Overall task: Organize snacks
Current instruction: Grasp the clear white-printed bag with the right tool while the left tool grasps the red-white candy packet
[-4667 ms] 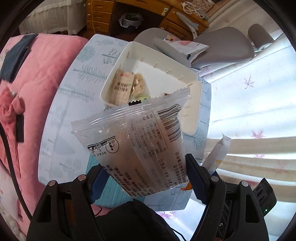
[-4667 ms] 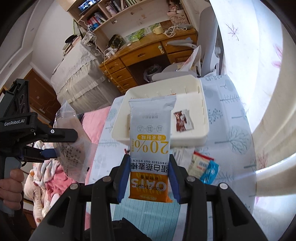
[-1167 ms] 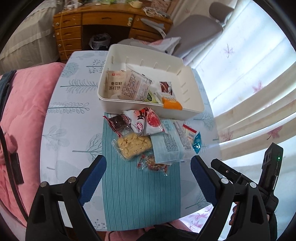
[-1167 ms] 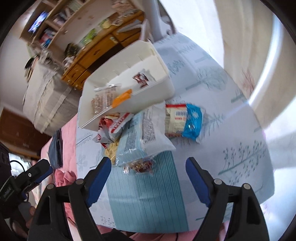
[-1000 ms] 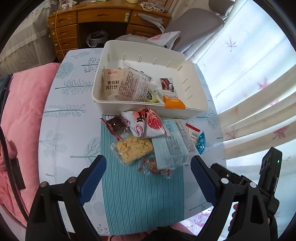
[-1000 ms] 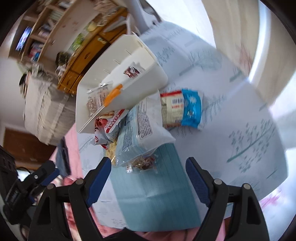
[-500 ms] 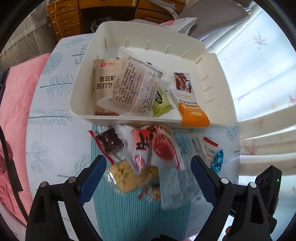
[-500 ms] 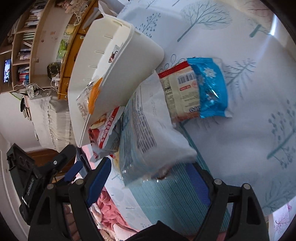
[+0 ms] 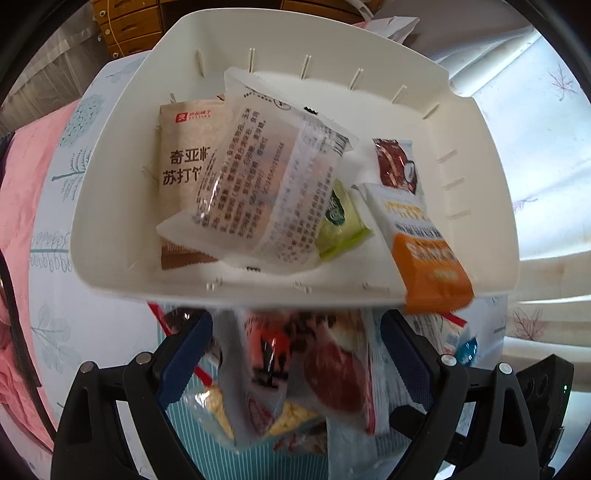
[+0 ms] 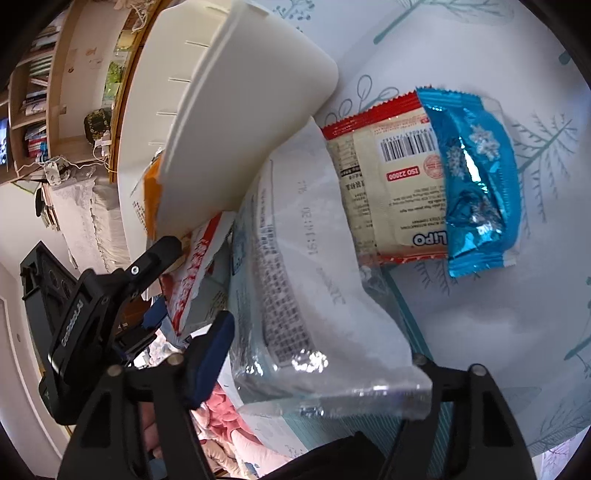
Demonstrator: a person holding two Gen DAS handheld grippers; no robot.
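A wooden chest of drawers [image 9: 136, 22] stands at twelve o'clock beyond the table [image 9: 55, 295] with its tree-print cloth. Pink bedding [image 9: 18, 177] lies at nine; bright sheer curtains [image 9: 546, 122] glow at three.

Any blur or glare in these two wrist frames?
Left wrist: the snack packets between the hand-held gripper's fingers are motion-blurred, while the white bin is sharp; the window at right is blown out. Right wrist: glare streaks on the clear packet and the blue foil wrapper.

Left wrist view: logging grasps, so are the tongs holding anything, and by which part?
Nothing is held: the left tongs stand open around the red-and-white packet, not clamped on it.
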